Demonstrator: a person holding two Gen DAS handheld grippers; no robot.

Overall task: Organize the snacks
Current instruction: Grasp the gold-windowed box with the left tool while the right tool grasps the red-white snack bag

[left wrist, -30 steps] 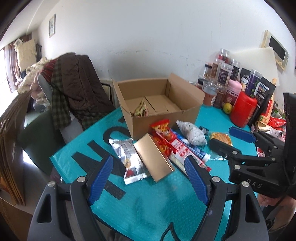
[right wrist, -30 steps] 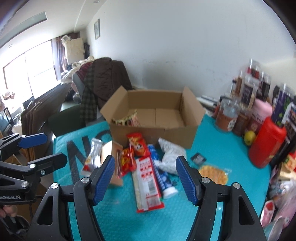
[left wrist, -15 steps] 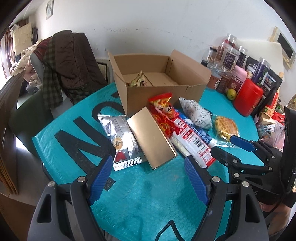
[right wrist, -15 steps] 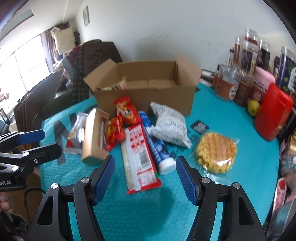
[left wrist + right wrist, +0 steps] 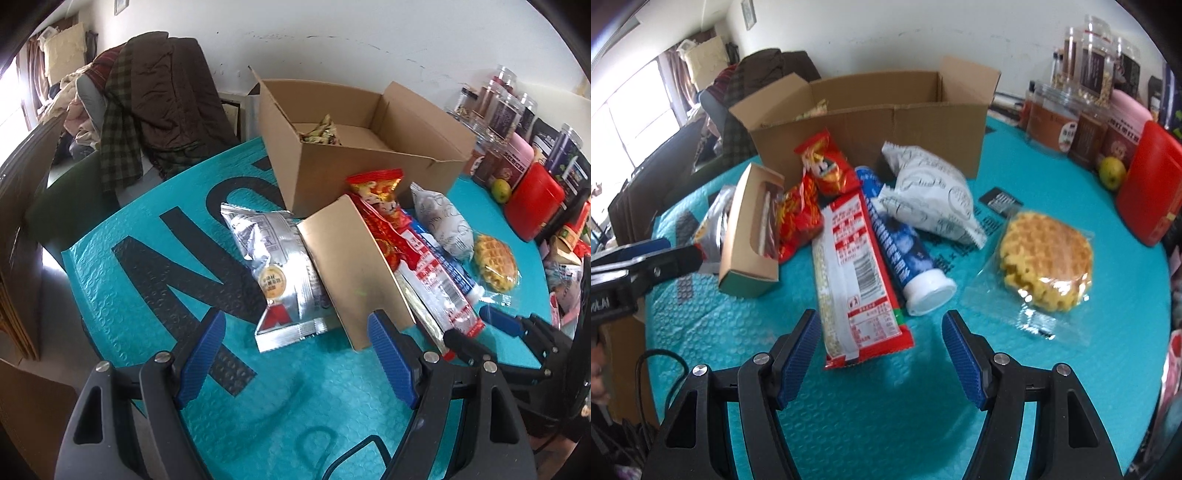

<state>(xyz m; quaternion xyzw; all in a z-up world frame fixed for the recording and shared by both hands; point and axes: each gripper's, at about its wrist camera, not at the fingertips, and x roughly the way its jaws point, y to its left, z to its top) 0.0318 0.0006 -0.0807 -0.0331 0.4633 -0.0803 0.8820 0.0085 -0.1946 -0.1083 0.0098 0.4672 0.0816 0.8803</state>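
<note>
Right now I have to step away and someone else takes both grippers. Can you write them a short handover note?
Left hand-held gripper: open, empty, over the silver pouch and kraft box.
Right hand-held gripper: open, empty, above the long red-and-white packet.
Cardboard box stands open at the back of the teal mat; a snack pack lies inside it.
Left to do: the silver pouch, kraft box, red bags, long packet, blue tube, white bag and waffle all lie loose in front of the box.
</note>
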